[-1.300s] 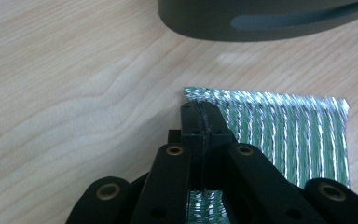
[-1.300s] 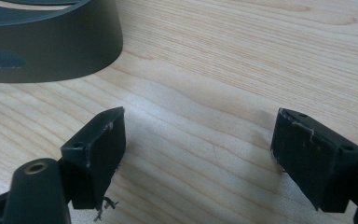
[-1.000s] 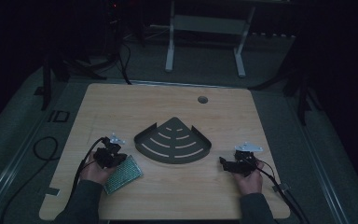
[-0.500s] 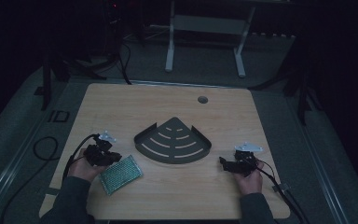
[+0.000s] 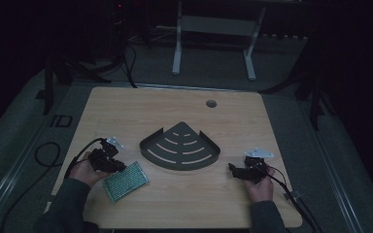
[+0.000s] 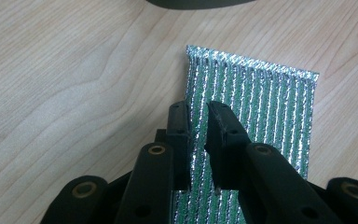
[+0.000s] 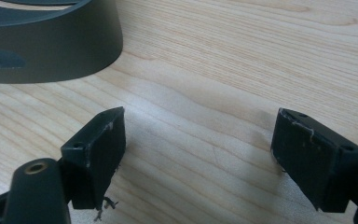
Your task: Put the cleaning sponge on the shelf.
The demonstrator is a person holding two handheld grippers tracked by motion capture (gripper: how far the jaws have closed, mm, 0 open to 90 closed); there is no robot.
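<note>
High view, L to R: left gripper (image 5: pixel 108 160) at table's (image 5: pixel 141 109) front-left, jaws just been opening, slightly apart over the sponge's (image 5: pixel 125 181) near edge, not pinching it. Tray (image 5: pixel 180 147) mid-table. Right gripper (image 5: pixel 239 171) wide open, holding nothing.

Beyond our left fingers (image 6: pixel 223 126) lies the sponge (image 6: pixel 256 112); ahead, the corner shelf (image 5: pixel 180 148) (low-walled) blocks passage.
</note>
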